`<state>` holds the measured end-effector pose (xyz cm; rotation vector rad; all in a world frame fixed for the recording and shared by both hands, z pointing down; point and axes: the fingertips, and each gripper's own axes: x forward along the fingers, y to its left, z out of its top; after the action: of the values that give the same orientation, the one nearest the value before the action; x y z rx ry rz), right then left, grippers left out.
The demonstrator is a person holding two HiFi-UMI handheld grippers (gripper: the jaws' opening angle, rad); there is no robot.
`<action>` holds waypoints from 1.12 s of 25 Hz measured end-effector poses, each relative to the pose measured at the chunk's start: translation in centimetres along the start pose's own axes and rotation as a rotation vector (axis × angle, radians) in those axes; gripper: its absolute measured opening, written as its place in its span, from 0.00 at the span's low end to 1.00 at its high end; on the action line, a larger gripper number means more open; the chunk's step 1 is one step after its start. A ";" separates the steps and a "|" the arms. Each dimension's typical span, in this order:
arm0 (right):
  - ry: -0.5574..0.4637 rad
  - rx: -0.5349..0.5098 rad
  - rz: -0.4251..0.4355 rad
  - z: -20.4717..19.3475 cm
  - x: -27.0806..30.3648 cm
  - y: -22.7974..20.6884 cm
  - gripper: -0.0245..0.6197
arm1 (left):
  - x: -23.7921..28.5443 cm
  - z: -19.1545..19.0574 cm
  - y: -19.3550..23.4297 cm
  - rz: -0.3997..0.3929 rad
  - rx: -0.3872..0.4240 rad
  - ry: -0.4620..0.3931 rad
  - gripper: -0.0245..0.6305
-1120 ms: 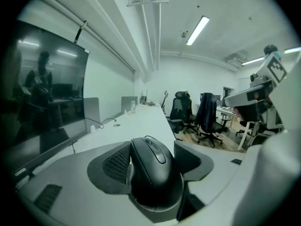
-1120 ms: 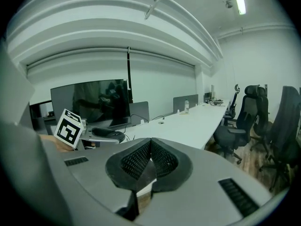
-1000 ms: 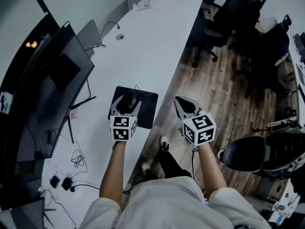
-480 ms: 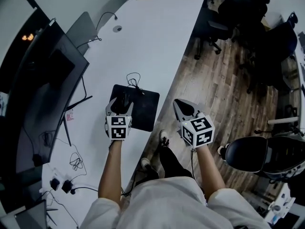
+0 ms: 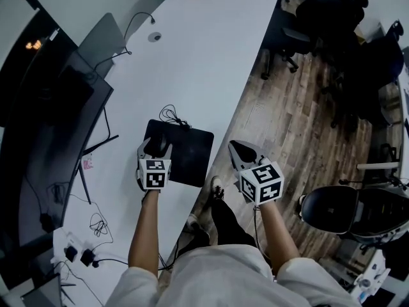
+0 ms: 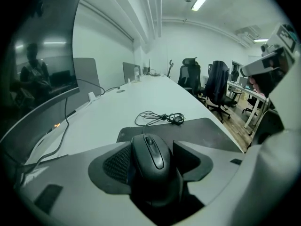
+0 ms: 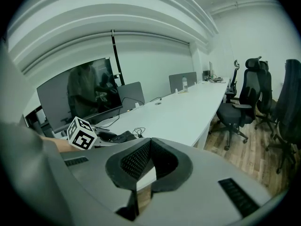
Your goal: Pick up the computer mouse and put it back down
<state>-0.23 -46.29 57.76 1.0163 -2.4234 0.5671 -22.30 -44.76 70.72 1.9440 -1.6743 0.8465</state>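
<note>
Mouse is pinched in my left gripper above the pad; I should lower it flat, then release. Right gripper is pressed together.

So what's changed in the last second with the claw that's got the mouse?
The left claw has come down toward the mouse pad, bringing the computer mouse with it. The right claw, out past the desk edge, has sunk a little too. Unchanged: left claw clamped on the mouse, right claw shut and empty, coiled cable lying at the pad's far edge.
</note>
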 end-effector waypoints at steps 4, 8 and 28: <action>-0.015 0.010 -0.007 0.4 0.2 -0.5 0.06 | 1.0 -0.6 -0.2 -0.006 -0.009 0.013 0.48; -0.048 0.005 -0.018 1.3 -0.8 -0.4 0.06 | -0.3 0.2 0.0 -0.043 -0.054 -0.034 0.50; -0.396 -0.321 -0.133 12.1 -21.3 11.6 0.06 | -32.1 11.8 -0.3 -0.039 0.073 -0.612 0.07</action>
<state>1.59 -33.38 34.02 1.2233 -2.6362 -0.0816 -22.62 -29.68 39.98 2.4423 -1.9317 0.3048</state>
